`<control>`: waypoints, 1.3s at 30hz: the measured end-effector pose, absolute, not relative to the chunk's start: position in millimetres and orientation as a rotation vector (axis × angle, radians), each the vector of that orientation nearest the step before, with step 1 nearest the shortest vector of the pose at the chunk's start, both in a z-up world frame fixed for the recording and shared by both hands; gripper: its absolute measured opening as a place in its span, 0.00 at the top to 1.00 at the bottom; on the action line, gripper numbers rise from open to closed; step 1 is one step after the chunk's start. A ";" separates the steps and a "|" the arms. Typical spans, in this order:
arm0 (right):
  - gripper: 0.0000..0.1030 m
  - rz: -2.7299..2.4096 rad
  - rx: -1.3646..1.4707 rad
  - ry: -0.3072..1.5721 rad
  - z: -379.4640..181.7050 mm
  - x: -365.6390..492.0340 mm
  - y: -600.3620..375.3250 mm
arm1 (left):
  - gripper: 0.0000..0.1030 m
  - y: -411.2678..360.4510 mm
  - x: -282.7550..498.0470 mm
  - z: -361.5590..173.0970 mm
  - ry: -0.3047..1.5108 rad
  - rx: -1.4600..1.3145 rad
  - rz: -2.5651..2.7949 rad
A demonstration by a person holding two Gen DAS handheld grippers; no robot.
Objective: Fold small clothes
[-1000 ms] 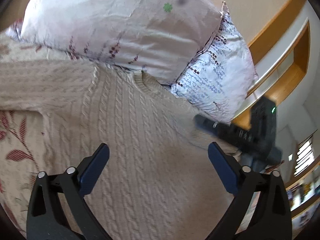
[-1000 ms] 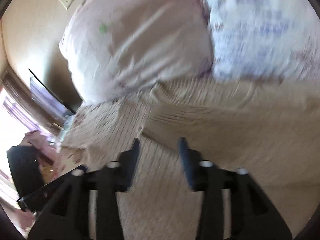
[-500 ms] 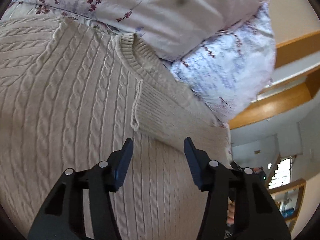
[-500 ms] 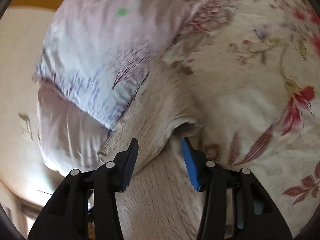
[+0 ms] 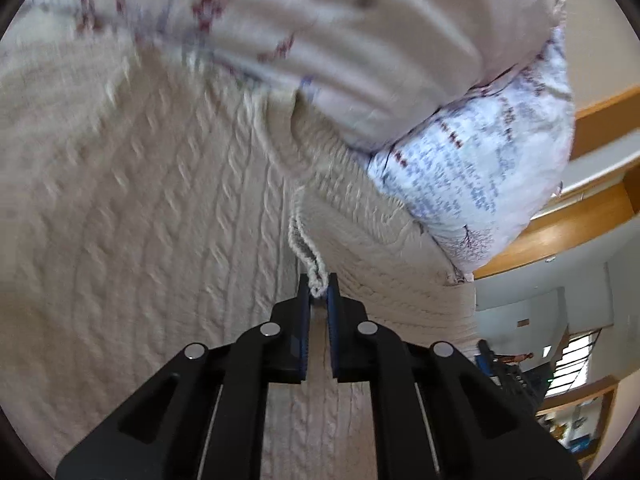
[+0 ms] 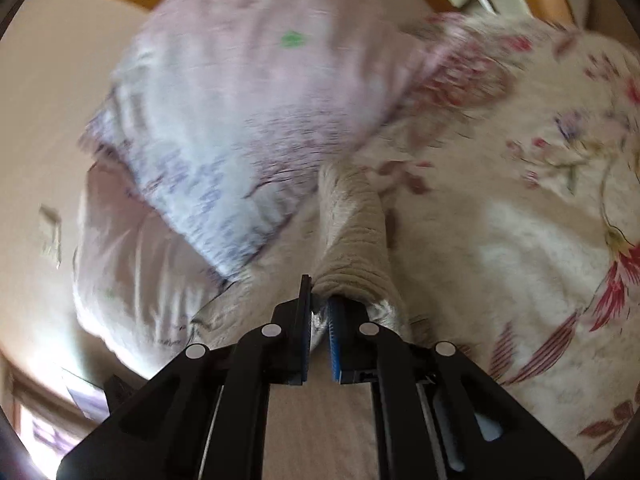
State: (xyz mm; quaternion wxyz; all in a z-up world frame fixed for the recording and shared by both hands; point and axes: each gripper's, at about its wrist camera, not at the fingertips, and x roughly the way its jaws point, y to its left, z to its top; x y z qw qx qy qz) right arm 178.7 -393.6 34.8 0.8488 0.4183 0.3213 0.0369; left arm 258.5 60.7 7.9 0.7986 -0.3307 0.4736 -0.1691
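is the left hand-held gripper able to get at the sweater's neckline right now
Probably not directly: the left hand-held gripper is shut on the sweater's seam, and the pillow overlaps the neckline.

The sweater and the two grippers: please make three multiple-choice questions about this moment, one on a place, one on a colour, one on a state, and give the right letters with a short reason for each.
1. Where does the sweater lie?
A. on a bed with a flowered cover, against pillows
B. on a wooden floor
C. on a hanger

2. What colour is the sweater?
A. dark blue
B. cream
C. red

3. How is the left gripper?
A. wide open above the cloth
B. shut on a knitted edge of the sweater
C. holding a pillow

Answers:
1 A: the flowered cover is beside it and the pillow touches its top.
2 B: the cable knit is pale cream throughout.
3 B: its fingers pinch the edge; the right gripper likewise grips a sweater fold.
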 end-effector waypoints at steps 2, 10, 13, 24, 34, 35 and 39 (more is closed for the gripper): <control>0.92 0.096 0.820 0.696 37.0 176.4 -379.6 | 0.93 75.6 252.4 17.0 0.976 -0.682 -0.334; 0.85 0.007 0.713 0.851 6.0 180.5 -352.3 | 0.92 99.0 248.0 -9.2 1.028 -0.684 -0.270; 0.59 -0.044 0.680 0.819 21.5 167.3 -353.0 | 0.86 100.0 244.8 -4.5 1.020 -0.682 -0.284; 0.41 0.090 0.426 0.848 30.0 199.6 -293.7 | 0.36 190.4 173.8 42.7 0.825 -0.637 -0.201; 0.24 0.171 0.319 0.855 26.9 188.5 -256.6 | 0.38 291.5 141.6 6.9 0.870 -0.902 0.010; 0.24 0.260 0.328 0.835 31.9 180.2 -247.5 | 0.38 294.6 140.7 5.7 0.867 -0.916 0.006; 0.25 0.469 0.063 0.822 32.7 144.3 -169.0 | 0.38 296.1 142.8 11.5 0.869 -0.891 0.022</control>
